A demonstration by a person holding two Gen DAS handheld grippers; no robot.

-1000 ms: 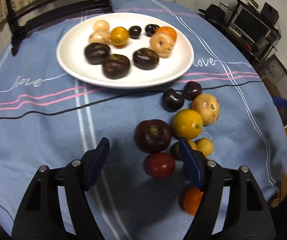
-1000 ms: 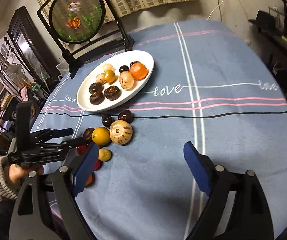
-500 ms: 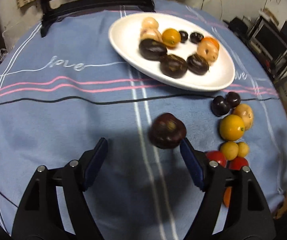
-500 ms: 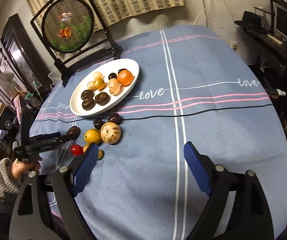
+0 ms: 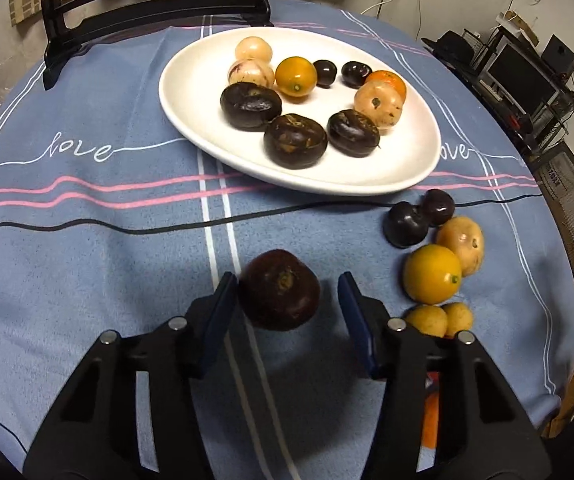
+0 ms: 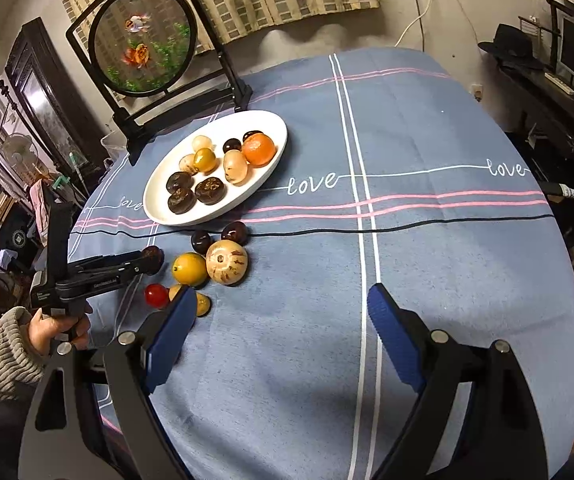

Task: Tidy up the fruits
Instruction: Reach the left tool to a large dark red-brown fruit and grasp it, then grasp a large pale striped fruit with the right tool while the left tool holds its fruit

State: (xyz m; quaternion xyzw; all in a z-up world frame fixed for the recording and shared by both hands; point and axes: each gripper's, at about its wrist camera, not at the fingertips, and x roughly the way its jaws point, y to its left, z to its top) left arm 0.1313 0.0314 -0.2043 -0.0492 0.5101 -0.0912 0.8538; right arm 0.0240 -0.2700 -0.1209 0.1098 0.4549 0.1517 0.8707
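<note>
A white oval plate [image 5: 191,92] holds several dark, pale and orange fruits. It also shows in the right wrist view [image 6: 155,200]. My left gripper [image 5: 283,300] is open around a dark maroon fruit [image 5: 279,294]; the left pad touches it and the right pad stands apart. The left gripper also appears in the right wrist view [image 6: 147,260] with the fruit [image 6: 153,256] at its tip. Loose fruits lie on the blue tablecloth: a yellow-orange one [image 5: 431,274], a tan one [image 5: 461,244], two dark ones [image 5: 405,224]. My right gripper [image 6: 277,320] is open and empty above the cloth.
A black framed round screen [image 6: 143,40] stands behind the plate at the table's far edge. Small yellow fruits [image 5: 439,318] and a red one [image 6: 156,295] lie near the front left edge. Shelves with electronics [image 5: 527,68] stand to the right of the table.
My left gripper has moved forward around the dark maroon fruit, and its jaws have narrowed toward it. The right gripper has drifted only slightly and stays open.
</note>
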